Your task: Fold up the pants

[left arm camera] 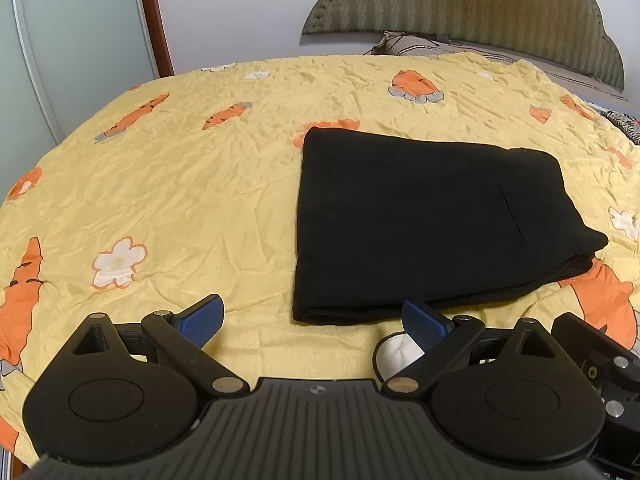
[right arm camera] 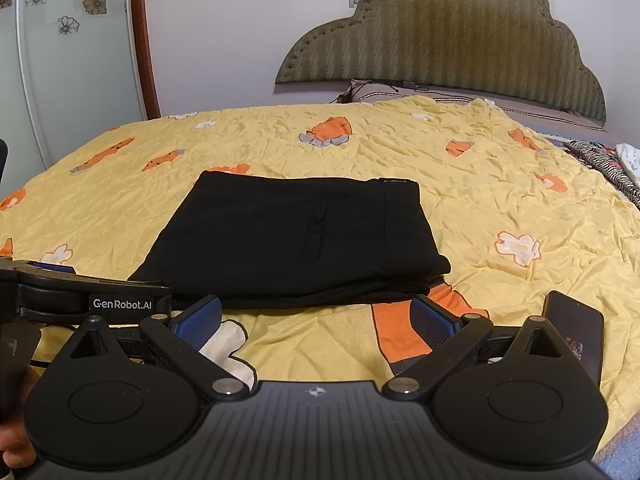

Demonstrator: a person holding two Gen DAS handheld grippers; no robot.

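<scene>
Black pants lie folded into a flat rectangle on the yellow carrot-print bedspread; they also show in the right wrist view. My left gripper is open and empty, just in front of the pants' near edge. My right gripper is open and empty, just short of the near edge of the pants. The left gripper's body shows at the left of the right wrist view.
A dark phone lies on the bedspread at the right. A padded headboard and pillow stand at the far end. Patterned fabric lies at the far right. A wardrobe door stands at the left.
</scene>
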